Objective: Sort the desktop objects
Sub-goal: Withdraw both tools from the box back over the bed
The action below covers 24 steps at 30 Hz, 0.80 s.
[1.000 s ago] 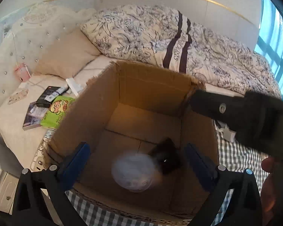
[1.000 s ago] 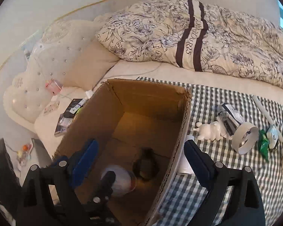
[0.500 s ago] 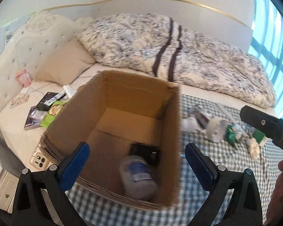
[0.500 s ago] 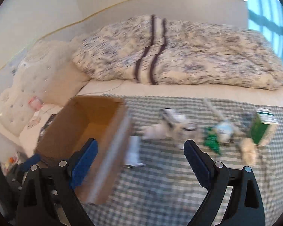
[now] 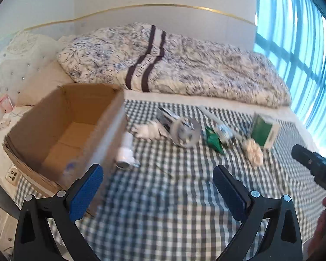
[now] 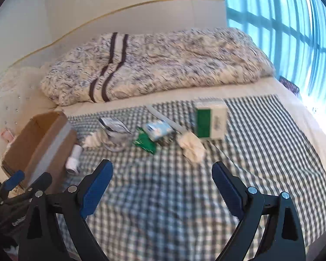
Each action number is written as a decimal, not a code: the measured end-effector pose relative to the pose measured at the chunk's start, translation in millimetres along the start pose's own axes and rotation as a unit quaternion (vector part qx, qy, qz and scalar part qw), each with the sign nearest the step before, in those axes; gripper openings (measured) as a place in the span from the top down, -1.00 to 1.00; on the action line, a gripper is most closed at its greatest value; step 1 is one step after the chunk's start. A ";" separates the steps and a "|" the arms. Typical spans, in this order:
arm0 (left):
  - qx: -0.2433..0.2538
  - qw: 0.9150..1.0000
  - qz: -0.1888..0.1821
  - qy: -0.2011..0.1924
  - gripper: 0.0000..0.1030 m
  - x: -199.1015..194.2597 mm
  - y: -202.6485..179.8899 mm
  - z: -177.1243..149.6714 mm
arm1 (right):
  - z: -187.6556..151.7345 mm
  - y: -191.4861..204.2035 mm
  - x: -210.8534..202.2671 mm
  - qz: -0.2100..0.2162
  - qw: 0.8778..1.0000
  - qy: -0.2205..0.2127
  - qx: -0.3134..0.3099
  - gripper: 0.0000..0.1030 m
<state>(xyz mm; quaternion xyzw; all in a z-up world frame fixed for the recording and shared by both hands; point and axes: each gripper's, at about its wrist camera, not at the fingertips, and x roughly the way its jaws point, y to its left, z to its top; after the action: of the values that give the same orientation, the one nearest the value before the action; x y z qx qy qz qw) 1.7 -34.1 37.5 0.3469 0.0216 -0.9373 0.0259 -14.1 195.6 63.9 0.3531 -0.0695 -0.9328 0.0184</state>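
Blurred box (image 5: 60,128) contents (bottle unclear)

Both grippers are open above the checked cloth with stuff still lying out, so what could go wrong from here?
1. The white cylindrical bottle lies on its side right beside the brown cardboard box; a pinch might roll it, and the left gripper may bump the box wall.
2. The green foil packet, small blue-and-white carton and crumpled cream cloth crowd together, so the right gripper may catch two at once.
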 end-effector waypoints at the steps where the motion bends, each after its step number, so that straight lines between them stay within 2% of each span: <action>1: 0.007 1.000 0.002 0.002 -1.00 4.0 -6.9 -6.0 | -4.1 -4.7 1.2 0.000 1.000 0.003 0.001 -0.80; 6: 0.009 1.000 0.000 0.023 -1.00 23.9 -21.7 -27.8 | -28.0 -20.9 8.4 -0.002 1.000 0.009 -0.013 -0.80; 11: 0.013 0.999 0.005 0.036 -1.00 41.8 -28.6 -37.1 | -37.2 -29.1 22.6 0.001 1.000 0.019 -0.016 -0.80; 18: -0.009 0.999 -0.007 0.049 -1.00 71.2 -28.6 -32.5 | -42.7 -32.8 50.2 -0.002 0.999 0.031 -0.024 -0.80; 24: -0.013 0.999 -0.001 0.052 -1.00 108.2 -28.3 -16.5 | -38.4 -33.8 84.9 -0.014 0.998 0.046 -0.048 -0.80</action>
<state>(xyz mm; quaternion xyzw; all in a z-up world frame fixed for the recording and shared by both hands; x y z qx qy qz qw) -71.3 -8.6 -44.9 0.3949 0.0357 -0.9176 0.0285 -51.8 217.5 -25.1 0.3956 -0.0191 -0.9179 0.0249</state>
